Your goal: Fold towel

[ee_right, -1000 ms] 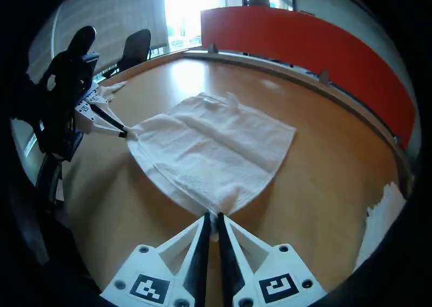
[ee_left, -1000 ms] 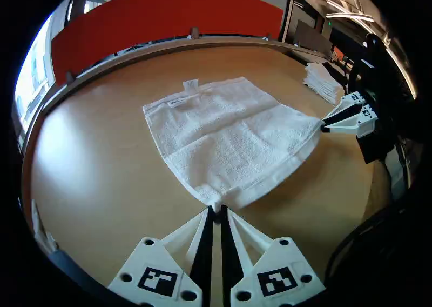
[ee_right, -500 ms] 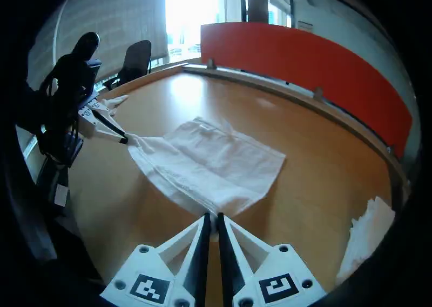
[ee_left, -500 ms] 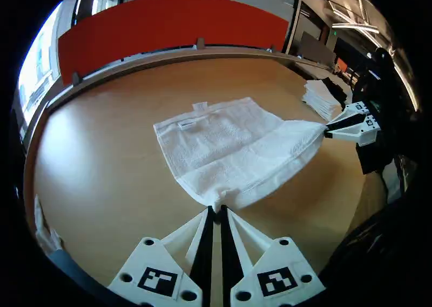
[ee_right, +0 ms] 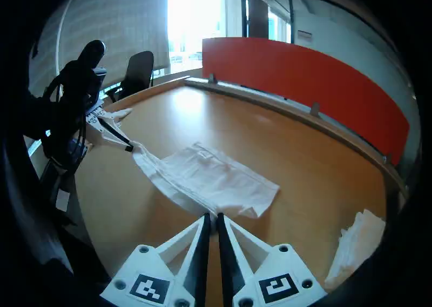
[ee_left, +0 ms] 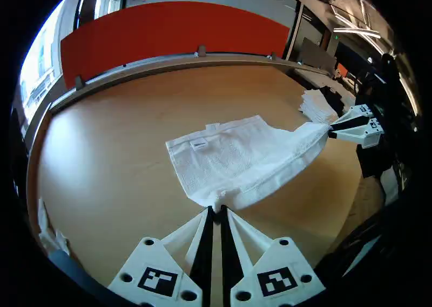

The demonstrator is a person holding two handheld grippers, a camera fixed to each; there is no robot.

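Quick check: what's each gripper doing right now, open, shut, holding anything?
Left gripper: shut on one near corner of the white towel.
Right gripper: shut on the towel's other near corner.

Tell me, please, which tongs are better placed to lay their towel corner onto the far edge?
Right, probably. Left tongs and right tongs each pinch a towel corner, but the right's far corner looks nearer.

Towel on table; stack beside it; partition behind table.
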